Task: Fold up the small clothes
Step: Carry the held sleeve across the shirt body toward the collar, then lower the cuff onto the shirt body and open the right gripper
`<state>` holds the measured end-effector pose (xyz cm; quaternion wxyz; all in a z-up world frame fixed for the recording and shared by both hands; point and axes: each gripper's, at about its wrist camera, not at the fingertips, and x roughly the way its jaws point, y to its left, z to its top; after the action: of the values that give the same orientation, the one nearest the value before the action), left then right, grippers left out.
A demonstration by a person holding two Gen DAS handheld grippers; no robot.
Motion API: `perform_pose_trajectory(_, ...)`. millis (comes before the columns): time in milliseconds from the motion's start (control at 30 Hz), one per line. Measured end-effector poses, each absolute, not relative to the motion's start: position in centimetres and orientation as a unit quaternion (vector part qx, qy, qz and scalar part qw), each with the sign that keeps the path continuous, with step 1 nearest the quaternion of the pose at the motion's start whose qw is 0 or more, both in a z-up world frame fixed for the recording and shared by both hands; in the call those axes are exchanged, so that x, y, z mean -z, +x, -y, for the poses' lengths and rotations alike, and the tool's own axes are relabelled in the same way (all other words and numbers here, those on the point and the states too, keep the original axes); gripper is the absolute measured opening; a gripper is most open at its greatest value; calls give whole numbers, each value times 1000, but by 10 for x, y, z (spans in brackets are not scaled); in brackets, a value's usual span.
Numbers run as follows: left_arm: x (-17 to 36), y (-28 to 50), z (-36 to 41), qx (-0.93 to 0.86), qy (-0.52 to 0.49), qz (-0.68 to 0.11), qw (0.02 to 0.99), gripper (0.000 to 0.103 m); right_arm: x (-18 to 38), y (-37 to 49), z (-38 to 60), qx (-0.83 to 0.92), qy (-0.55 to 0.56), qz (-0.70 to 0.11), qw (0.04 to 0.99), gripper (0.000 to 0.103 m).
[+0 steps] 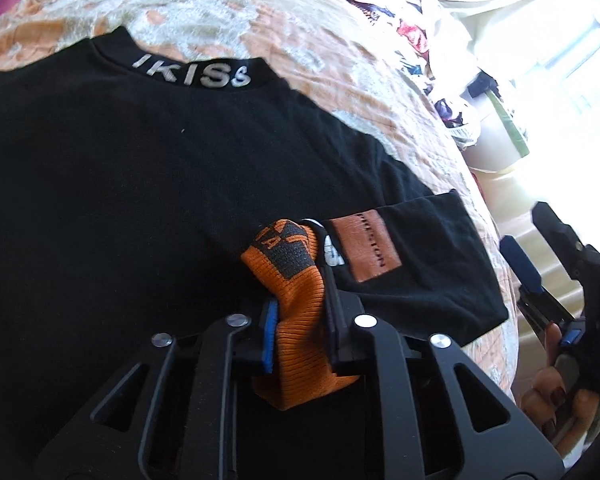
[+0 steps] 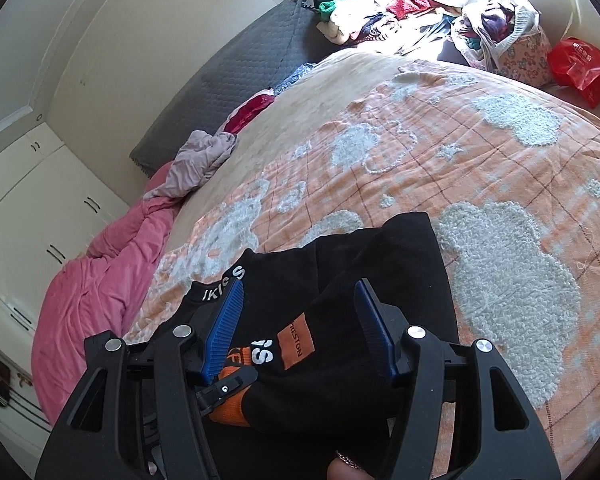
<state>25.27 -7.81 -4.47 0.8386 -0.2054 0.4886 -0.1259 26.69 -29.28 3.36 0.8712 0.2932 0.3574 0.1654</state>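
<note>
Black cotton T-shirt with white collar lettering (image 1: pixel 148 184) lies flat on the orange quilted bed (image 1: pixel 340 52). Left tool (image 1: pixel 300 292) is clamped on the shirt's orange knit cuff (image 1: pixel 292 280), beside the brown patch (image 1: pixel 366 250); sleeve fold in hand. Right tool (image 2: pixel 300 332) gapes half-wide over the sleeve, empty. Next: carry cuff inward across the shirt's body. Only the right view shows the laundry heap (image 2: pixel 384 8) beyond the shirt.

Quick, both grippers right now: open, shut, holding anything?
Left gripper: shut on the orange cuff of the black shirt.
Right gripper: open, holding nothing, jaws apart over the shirt's sleeve.
</note>
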Motion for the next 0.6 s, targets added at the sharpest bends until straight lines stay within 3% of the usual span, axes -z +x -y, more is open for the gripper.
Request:
perform_pose_trajectory(300,-20,226,46,124,-196,-403,885,8,-39,265,306,-144,290,-350,879,57)
perform_pose_trajectory(600,-51,207,3,95,-207,-361,904,8,-39,266,303,-143,279,-355,881,57)
